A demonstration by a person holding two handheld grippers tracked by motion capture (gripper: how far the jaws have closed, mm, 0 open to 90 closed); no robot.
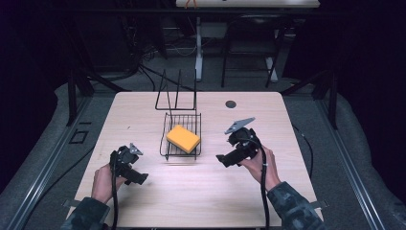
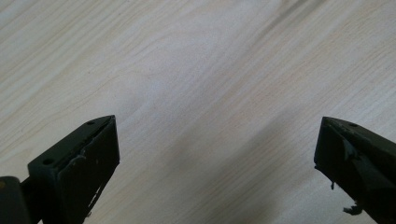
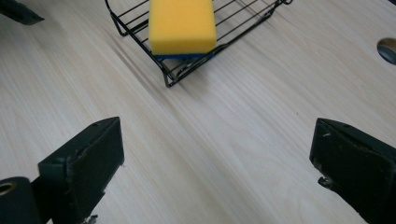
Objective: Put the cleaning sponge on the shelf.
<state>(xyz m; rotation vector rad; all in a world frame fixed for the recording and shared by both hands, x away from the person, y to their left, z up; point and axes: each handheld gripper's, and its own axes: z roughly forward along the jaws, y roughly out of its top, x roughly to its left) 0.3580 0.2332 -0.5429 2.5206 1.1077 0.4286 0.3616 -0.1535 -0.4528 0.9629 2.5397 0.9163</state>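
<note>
A yellow sponge (image 1: pixel 183 138) with a blue underside lies in a black wire rack (image 1: pixel 168 149) at the middle of the table; the right gripper view shows the sponge (image 3: pixel 182 25) on the rack (image 3: pixel 243 18) ahead. To the right of the rack, my right gripper (image 1: pixel 221 160) is held above the table with its jaws wide apart and nothing between them (image 3: pixel 217 158). My left gripper (image 1: pixel 141 179) sits low at the front left, open and empty over bare wood (image 2: pixel 217 154).
The light wooden table (image 1: pixel 201 191) has a small round hole (image 1: pixel 231 103) near its far edge, also seen as a hole (image 3: pixel 387 49) at the right. The rack's upright wire back (image 1: pixel 176 96) rises behind the sponge. Dark floor and cables surround the table.
</note>
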